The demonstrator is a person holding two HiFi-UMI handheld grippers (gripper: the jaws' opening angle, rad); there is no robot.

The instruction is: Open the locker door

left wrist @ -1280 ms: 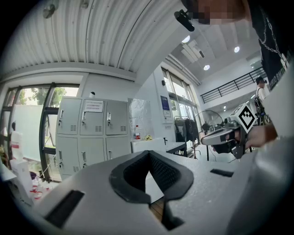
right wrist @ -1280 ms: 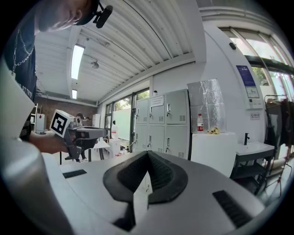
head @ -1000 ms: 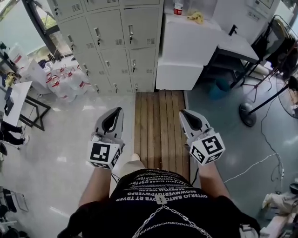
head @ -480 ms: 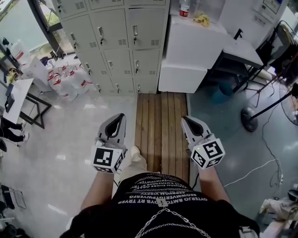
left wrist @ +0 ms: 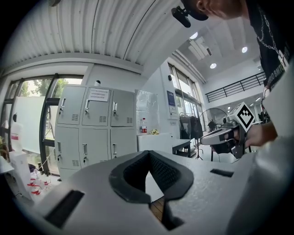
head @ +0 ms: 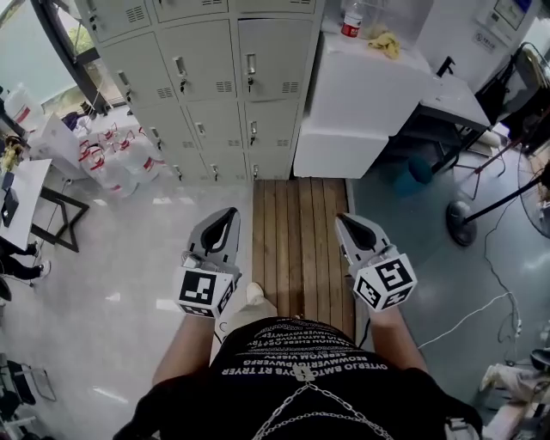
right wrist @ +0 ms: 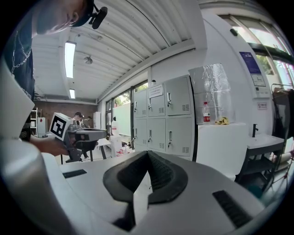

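The bank of grey lockers [head: 215, 77] stands at the far wall, every door in view closed, each with a small latch handle [head: 251, 64]. Both grippers are held out low in front of the person, well short of the lockers and touching nothing. My left gripper [head: 225, 215] is shut and empty, and so is my right gripper [head: 344, 221]. In the left gripper view the shut jaws [left wrist: 148, 155] point toward the lockers [left wrist: 94, 133]. The right gripper view shows its shut jaws [right wrist: 148, 155] below the lockers [right wrist: 167, 121].
A white cabinet [head: 361, 94] stands right of the lockers, with a bottle [head: 351, 17] and a yellow object [head: 387, 43] on top. A wooden slat board [head: 296, 232] lies on the floor ahead. Water jugs [head: 112, 150] stand at left, a fan stand [head: 464, 215] and cables at right.
The lockers have come a little closer and lower in the head view. Both grippers stay shut, side by side, and hold nothing.
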